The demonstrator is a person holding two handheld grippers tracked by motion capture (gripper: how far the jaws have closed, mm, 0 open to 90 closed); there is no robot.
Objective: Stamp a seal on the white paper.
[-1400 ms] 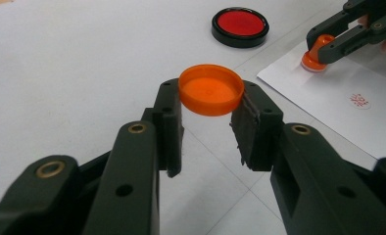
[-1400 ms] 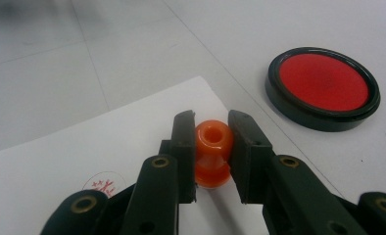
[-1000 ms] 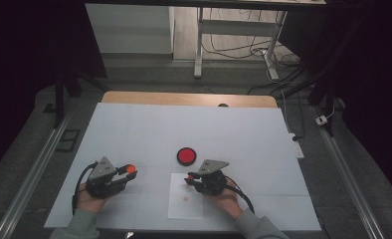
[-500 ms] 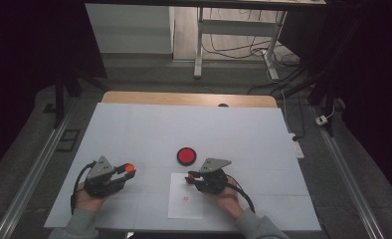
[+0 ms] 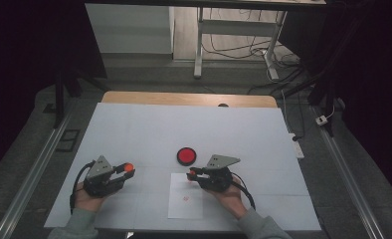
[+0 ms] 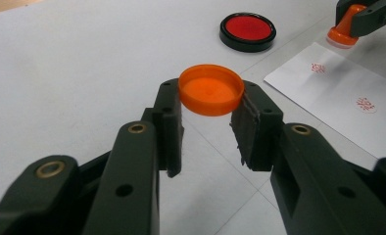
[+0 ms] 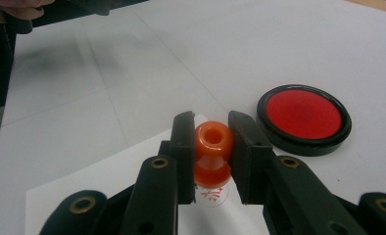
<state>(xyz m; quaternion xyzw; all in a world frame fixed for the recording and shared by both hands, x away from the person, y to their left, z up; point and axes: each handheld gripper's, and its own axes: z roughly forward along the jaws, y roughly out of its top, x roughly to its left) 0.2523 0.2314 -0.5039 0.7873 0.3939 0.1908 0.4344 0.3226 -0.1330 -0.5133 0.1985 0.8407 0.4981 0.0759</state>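
My left gripper is shut on a round orange cap, held by its rim, hollow side up, over the white tabletop. My right gripper is shut on an orange stamp, upright, at the far edge of a white paper sheet. A red print shows right under the stamp's base; I cannot tell whether the base touches the paper. A round red ink pad lies open just beyond the paper.
Two red stamp prints mark the paper. The white table cover is bare toward its far wooden edge. Metal rails run along both sides of the table, and cables lie on the floor beyond.
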